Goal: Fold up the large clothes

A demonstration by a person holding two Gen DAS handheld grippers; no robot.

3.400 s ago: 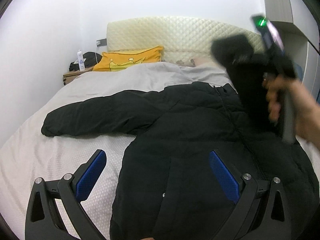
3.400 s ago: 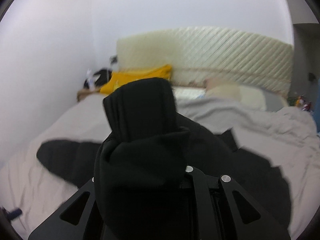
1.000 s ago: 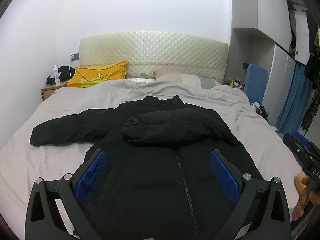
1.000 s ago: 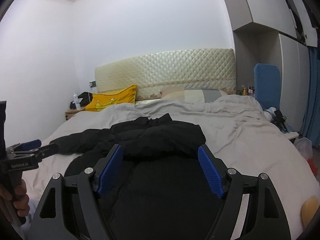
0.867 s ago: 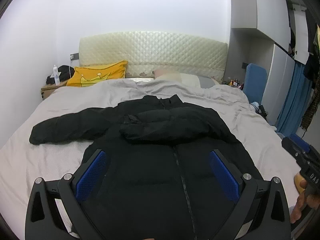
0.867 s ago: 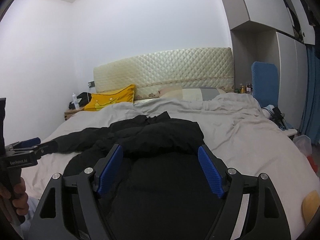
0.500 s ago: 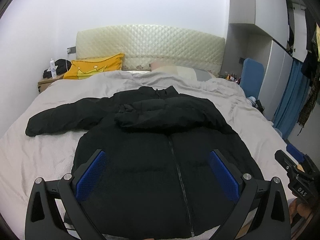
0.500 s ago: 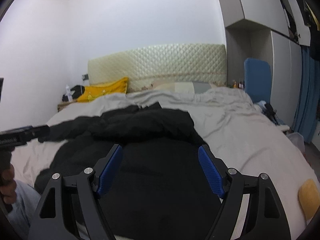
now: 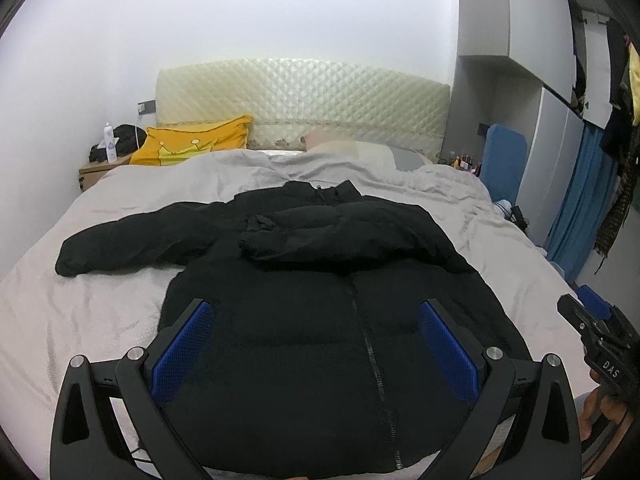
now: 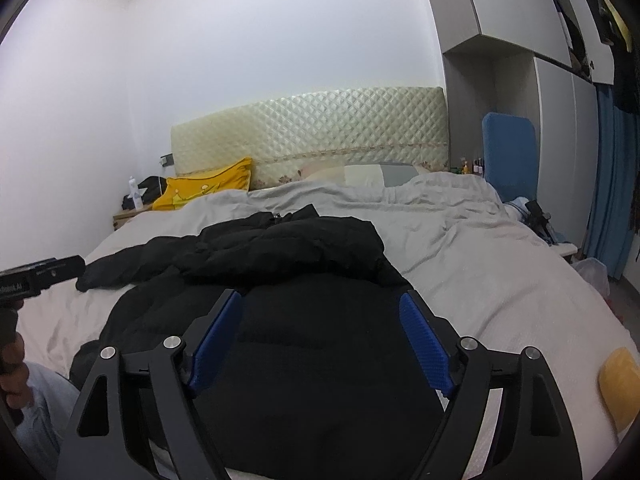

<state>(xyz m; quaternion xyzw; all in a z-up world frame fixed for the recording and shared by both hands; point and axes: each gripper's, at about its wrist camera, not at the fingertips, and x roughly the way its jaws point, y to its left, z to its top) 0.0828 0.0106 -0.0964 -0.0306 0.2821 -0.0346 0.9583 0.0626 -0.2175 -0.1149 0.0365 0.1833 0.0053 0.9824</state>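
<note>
A black puffer jacket (image 9: 320,320) lies front-up on the bed, zip down the middle. Its right sleeve (image 9: 344,236) is folded across the chest. Its left sleeve (image 9: 136,236) stretches out to the left on the sheet. My left gripper (image 9: 314,320) is open and empty, held above the jacket's lower half. My right gripper (image 10: 320,312) is open and empty, above the jacket (image 10: 304,340) near the hem. The right gripper's body also shows at the right edge of the left wrist view (image 9: 600,340).
The bed (image 9: 80,320) has a grey-white sheet and a quilted cream headboard (image 9: 300,108). A yellow pillow (image 9: 196,144) and a bedside table (image 9: 96,172) stand at the back left. A blue chair (image 10: 508,152) and wardrobes stand at the right.
Earlier my right gripper carried the right sleeve across the chest and let it go. Both grippers have since drawn back toward the foot of the bed, open and empty.
</note>
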